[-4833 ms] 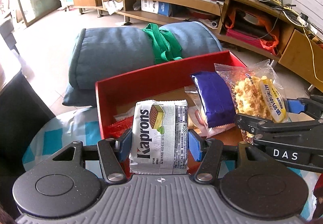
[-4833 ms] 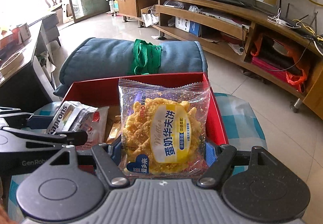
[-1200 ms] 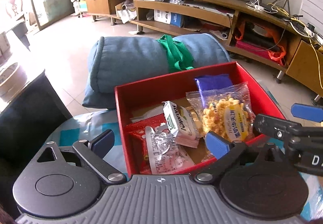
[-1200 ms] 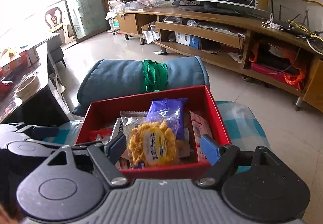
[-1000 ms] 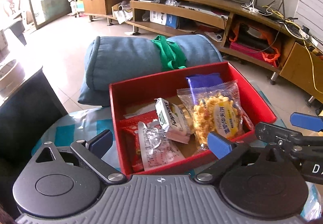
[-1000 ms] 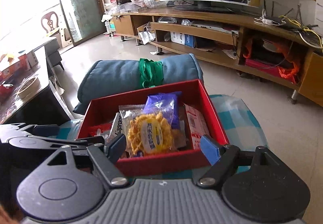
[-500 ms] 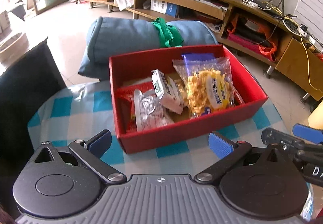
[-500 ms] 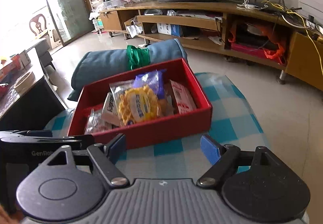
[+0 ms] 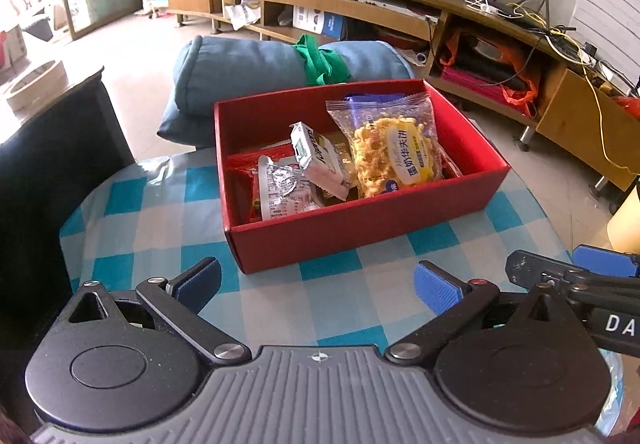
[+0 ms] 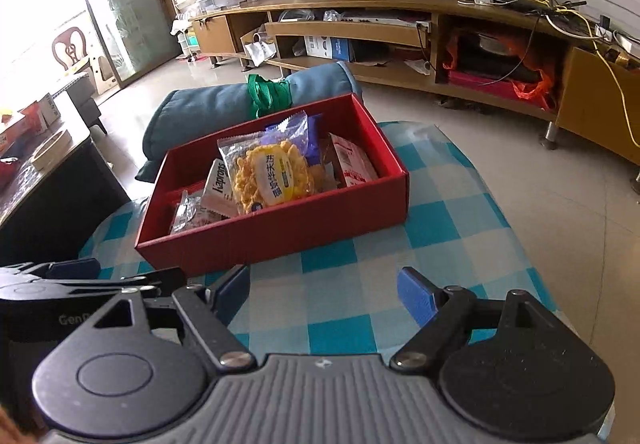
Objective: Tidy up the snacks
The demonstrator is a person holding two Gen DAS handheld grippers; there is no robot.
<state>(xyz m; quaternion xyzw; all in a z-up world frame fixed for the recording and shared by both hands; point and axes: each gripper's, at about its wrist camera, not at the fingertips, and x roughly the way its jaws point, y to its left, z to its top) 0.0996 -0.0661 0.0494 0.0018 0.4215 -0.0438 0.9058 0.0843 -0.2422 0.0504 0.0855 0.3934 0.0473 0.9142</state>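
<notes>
With both the left gripper [image 9: 316, 282] and right gripper [image 10: 323, 294] spread and empty at lower frame, we should clear the red box [image 9: 360, 232] at mid-frame without nudging it.

Strong daylight is admitted through the glass door [image 10: 120, 4] at left, where highlights are blown out; edges are bent by fisheye distortion.

The left gripper [image 9: 316, 284] has a grey ribbed body with a small compass-like mark in the middle. Two round black discs sit at its sides, and black link arms with silver screws carry blue pads [image 9: 434, 290]. One red screw shows near the right pad. The right gripper [image 10: 324, 290] looks the same. White letters "DA" and "GenR" stand on the black side arms.
</notes>
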